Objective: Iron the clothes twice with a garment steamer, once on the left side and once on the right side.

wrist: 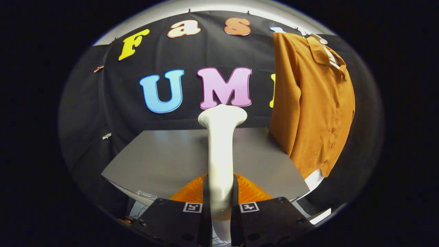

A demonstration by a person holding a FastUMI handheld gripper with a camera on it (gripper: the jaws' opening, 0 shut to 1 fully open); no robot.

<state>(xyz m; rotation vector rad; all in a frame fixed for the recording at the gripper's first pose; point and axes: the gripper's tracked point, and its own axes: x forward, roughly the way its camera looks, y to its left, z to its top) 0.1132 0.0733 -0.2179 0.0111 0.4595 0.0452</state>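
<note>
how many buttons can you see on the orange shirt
4 at least, in a line down the front of the orange shirt: below the collar, mid-chest, lower, near the hem. Folds may hide more. The tool is shut on the steamer.

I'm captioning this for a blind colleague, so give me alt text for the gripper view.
The gripper is shut on the white garment steamer, whose head points up and away, over a grey table. Beyond it to the right, an orange button-up shirt hangs against the black cloth wall.
</note>
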